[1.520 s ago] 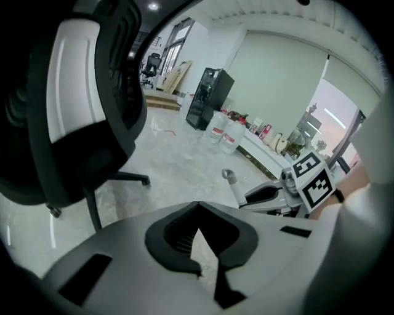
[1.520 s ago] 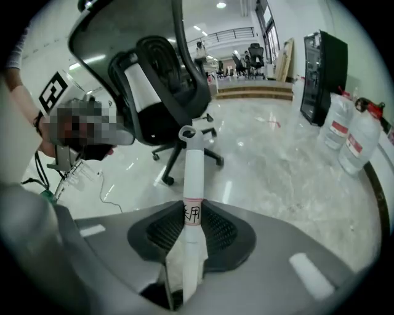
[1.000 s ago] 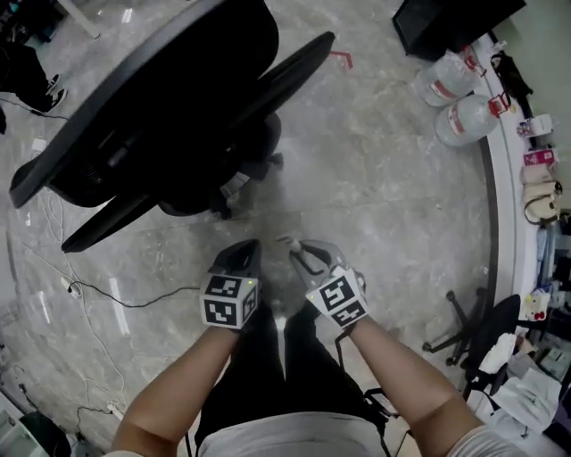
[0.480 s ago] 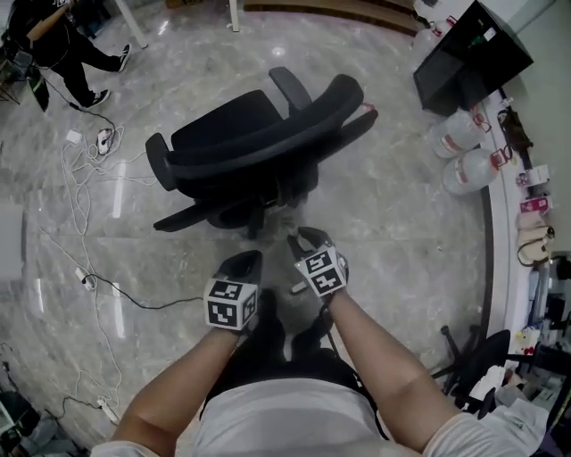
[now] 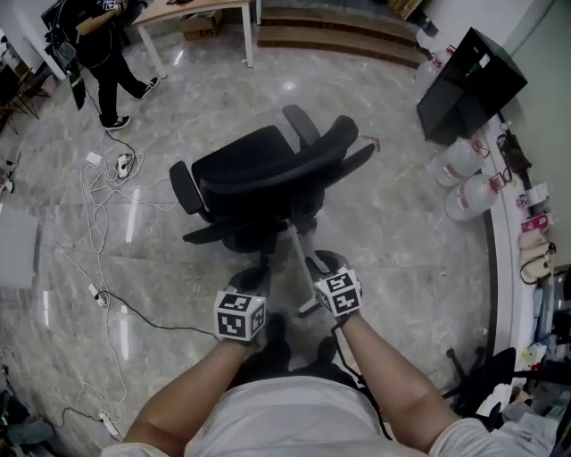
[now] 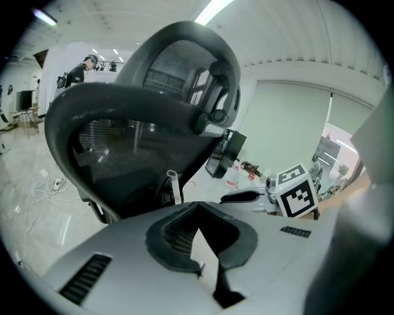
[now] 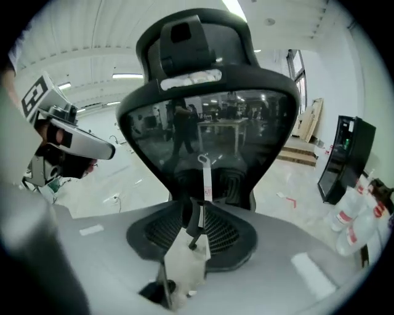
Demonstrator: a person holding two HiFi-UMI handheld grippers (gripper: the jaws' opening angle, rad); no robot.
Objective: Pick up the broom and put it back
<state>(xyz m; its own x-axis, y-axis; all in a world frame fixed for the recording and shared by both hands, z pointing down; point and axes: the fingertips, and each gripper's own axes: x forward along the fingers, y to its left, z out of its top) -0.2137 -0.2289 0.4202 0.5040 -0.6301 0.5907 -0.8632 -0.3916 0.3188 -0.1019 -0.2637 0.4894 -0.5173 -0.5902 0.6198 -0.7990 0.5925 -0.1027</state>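
Observation:
The broom shows as a thin white handle (image 5: 295,248) that slants from my right gripper (image 5: 314,262) up toward the black office chair (image 5: 263,178). In the right gripper view the handle (image 7: 205,178), with a hanging loop at its top, runs between the jaws of my right gripper (image 7: 196,216). Those jaws are opening while still on the handle. My left gripper (image 5: 256,273) hangs just left of the handle and holds nothing. In the left gripper view the left gripper (image 6: 198,212) has its tips together, and the handle (image 6: 176,187) stands beyond them. The broom head is hidden.
The office chair (image 7: 203,117) stands right in front of both grippers. Cables (image 5: 107,187) trail over the marble floor at the left. Two water bottles (image 5: 466,178) and a black cabinet (image 5: 468,85) stand at the right. A person (image 5: 100,54) stands by a table (image 5: 192,11) far left.
Both grippers have risen and the head view has pulled back, so the chair now shows whole. The right gripper has kept the handle throughout.

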